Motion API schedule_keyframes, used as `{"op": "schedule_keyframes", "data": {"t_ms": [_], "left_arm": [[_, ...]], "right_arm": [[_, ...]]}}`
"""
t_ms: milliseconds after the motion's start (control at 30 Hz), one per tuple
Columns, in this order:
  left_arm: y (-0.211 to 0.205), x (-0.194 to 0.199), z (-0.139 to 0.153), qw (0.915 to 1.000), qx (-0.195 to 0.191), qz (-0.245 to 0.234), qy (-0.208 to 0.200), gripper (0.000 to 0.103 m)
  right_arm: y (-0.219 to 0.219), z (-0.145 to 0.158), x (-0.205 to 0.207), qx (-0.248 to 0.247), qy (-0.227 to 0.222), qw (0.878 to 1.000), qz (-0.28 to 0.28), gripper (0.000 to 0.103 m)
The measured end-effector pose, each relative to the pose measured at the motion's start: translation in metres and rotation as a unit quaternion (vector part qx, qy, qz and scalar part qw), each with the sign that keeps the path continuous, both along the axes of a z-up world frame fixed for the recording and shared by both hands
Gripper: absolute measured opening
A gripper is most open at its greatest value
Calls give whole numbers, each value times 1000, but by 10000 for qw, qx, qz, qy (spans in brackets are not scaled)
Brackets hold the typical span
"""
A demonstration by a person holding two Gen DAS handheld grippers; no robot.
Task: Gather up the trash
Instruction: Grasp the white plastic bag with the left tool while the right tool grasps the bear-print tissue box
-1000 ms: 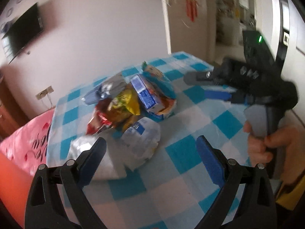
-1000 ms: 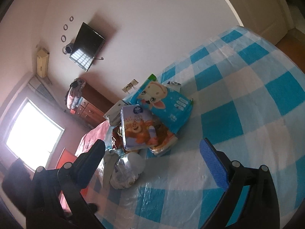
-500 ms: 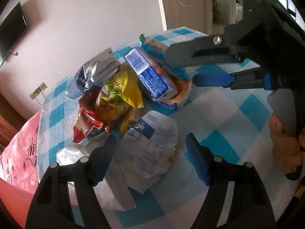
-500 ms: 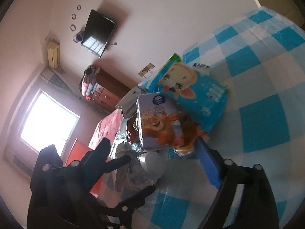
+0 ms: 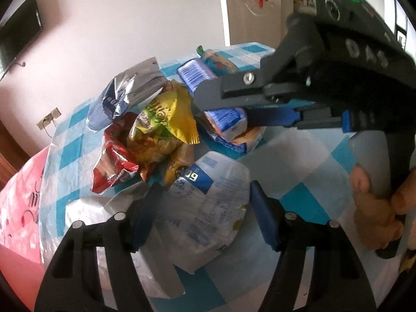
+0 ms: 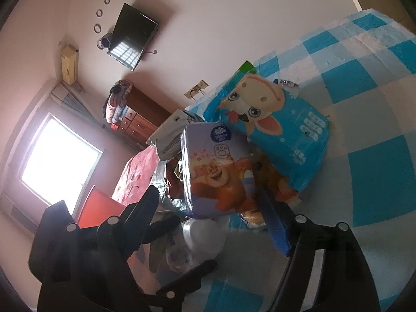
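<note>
Trash pile (image 5: 161, 130) heaped on checked table (image 5: 306, 156) | left gripper (image 5: 205, 202) narrowing, jaws astride white wrapper (image 5: 213, 208), pads not yet pressing | right gripper (image 6: 208, 202) closing round bear-print tissue pack (image 6: 215, 171), still clear | squeeze slowly, centre pads, then lift.

Both claws (image 5: 205, 202) (image 6: 208, 208) are black with blue finger pads (image 5: 265, 218), silver pivot screws and a green light.

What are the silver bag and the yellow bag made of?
The silver bag looks like shiny foil-lined plastic: it glints and holds sharp creases. The yellow bag seems to be glossy printed plastic film, crinkled, with a zigzag-cut edge. Whether it has foil inside cannot be told.
</note>
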State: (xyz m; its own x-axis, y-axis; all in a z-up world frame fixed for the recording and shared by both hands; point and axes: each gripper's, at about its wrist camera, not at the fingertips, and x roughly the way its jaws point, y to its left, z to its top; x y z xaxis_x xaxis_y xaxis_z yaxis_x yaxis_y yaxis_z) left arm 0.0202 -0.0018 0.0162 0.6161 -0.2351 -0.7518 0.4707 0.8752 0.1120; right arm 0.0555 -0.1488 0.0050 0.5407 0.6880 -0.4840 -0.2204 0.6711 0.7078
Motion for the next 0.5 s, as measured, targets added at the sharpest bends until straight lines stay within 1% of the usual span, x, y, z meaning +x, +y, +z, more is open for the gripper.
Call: {"op": "schedule_keyframes", "data": {"t_ms": [67,133,200,300,333,400,467,500], "left_arm": [[7,-1,-1,10000,-75,44,-29,69],[7,-3,-2,9999,-75,36,-88,69],[8,-5,-4,9999,-58,-9,-124,69],[11,-2,-5,9999,-70,-84,-64,69],[10,-7,-5,9999,-50,-114,-58,71],[7,-8,-5,9997,53,-217,-51,72],[5,-9,-9,9994,183,-276,-59,73],[4,-10,-11,9993,235,-294,-78,73]], "right_arm": [[2,1,1,21,8,10000,-3,77],[2,3,1,24,-47,10000,-31,75],[2,1,2,18,15,10000,-12,75],[-1,-2,5,33,135,9999,-46,74],[2,-1,5,32,131,9999,-62,75],[2,0,5,-21,131,9999,-99,70],[1,0,7,-69,144,9997,-179,60],[0,-1,7,-69,161,9996,-219,57]]}}
